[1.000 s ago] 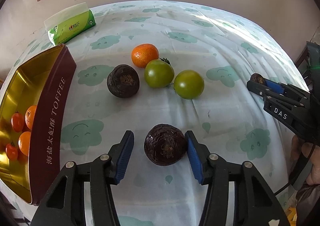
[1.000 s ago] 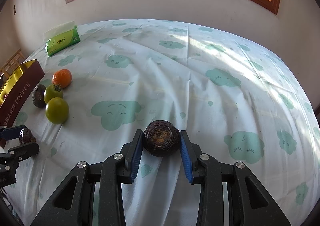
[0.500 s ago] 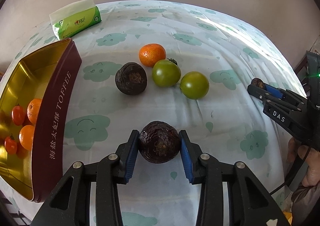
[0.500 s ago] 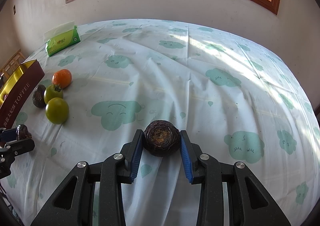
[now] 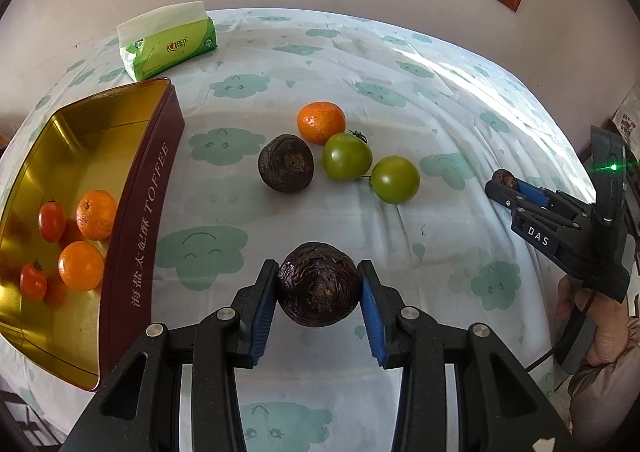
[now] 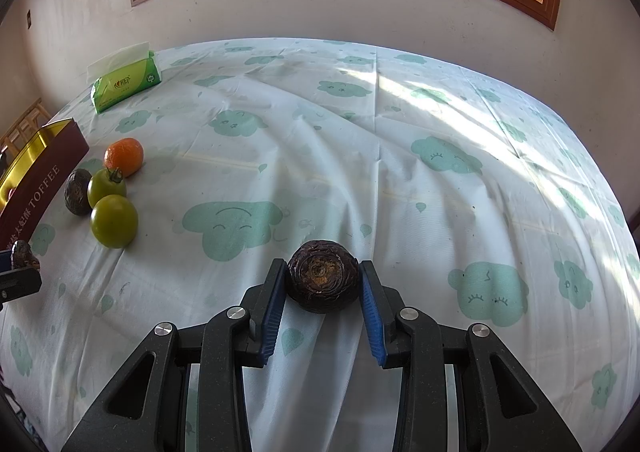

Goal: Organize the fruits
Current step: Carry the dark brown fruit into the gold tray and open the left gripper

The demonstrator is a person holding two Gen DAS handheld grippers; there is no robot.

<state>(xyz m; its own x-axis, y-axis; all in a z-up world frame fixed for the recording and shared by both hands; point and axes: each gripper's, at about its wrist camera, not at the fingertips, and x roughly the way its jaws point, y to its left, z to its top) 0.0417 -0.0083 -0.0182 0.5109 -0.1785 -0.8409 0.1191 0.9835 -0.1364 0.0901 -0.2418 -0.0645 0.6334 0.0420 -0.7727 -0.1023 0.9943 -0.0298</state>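
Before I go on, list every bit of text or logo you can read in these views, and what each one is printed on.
"TOFFEE": side wall of the maroon tin, running along it.
"海盐太妃酥": same wall, beside "TOFFEE".
"DAS": white letters on the right gripper body, seen from the left wrist view.
Tissue pack: a red heart logo with small characters and a round green mark, too small to read.
Nothing else bears text.

Both wrist cameras look steeply down along their own fingers, close above the tablecloth [image 6: 400,179], the left one nearest the toffee tin [image 5: 148,211], the right one seemingly farther off, both sharing that tin and the loose fruit beside it.
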